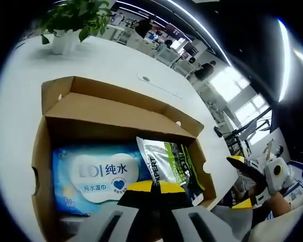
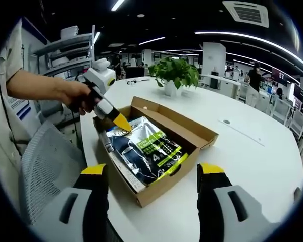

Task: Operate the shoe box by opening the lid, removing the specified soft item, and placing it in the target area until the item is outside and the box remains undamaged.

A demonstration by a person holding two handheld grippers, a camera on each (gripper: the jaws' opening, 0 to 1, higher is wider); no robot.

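Inside open shoe box (image 2: 192, 132): glossy black-green soft pouch (image 2: 149, 148) (crinkled).

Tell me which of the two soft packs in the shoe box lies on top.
The silver and green pack; it overlaps the blue wet wipes pack, whose white oval label carries a blue heart.

matt brown cardboard shoe box (image 2: 192, 132), glossy plastic packets (image 2: 146, 148), smooth white table (image 2: 242, 151)

The brown cardboard shoe box (image 2: 167, 151) is seen open, lid folded back. A glossy green-and-black soft packet (image 2: 146, 149) is laid inside, beside blue wet wipes (image 1: 98, 176).
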